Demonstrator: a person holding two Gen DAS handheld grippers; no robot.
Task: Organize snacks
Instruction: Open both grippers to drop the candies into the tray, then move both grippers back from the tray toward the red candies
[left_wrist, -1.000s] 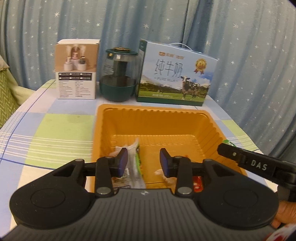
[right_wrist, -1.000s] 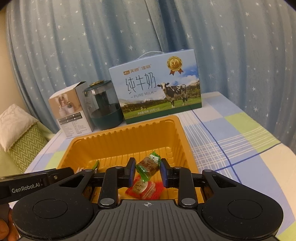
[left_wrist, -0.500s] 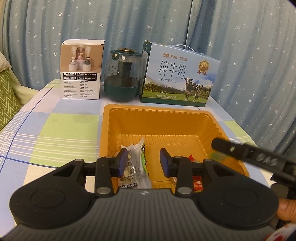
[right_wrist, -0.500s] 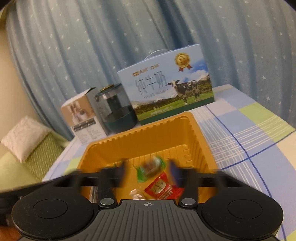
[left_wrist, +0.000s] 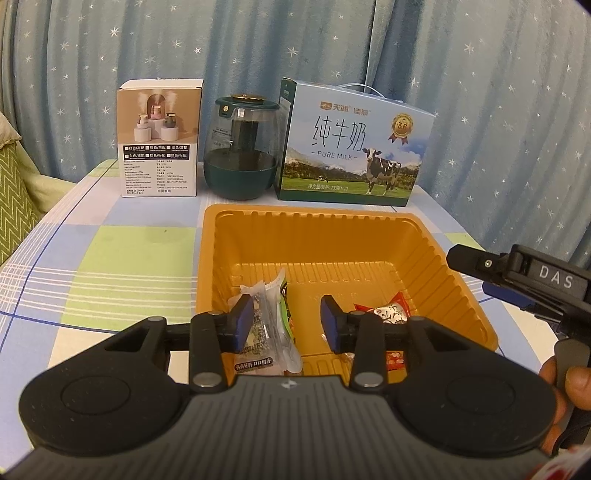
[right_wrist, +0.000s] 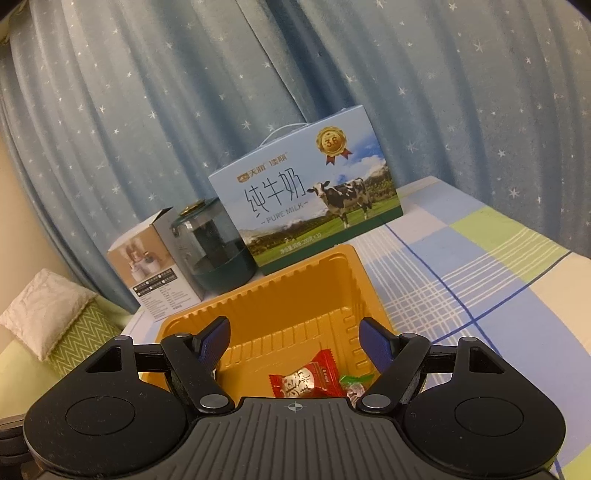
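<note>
Over the orange tray (left_wrist: 436, 258) on the checked bench (left_wrist: 110, 258), your two tools sit in different states. Your right tool (right_wrist: 299, 343) has just been opening and now stands wide with nothing between its pads; the red candy (right_wrist: 304, 380) and green-wrapped sweet (right_wrist: 356, 382) lie below it on the tray floor, which looks like a finished drop. Your left tool (left_wrist: 287, 321) stands narrow, and the clear snack packet (left_wrist: 267, 325) hangs beside its left pad; I cannot tell whether the pads press on it, since a gap shows toward the right pad. Holding it over the tray's near left corner suits releasing it apart from the sweets.
</note>
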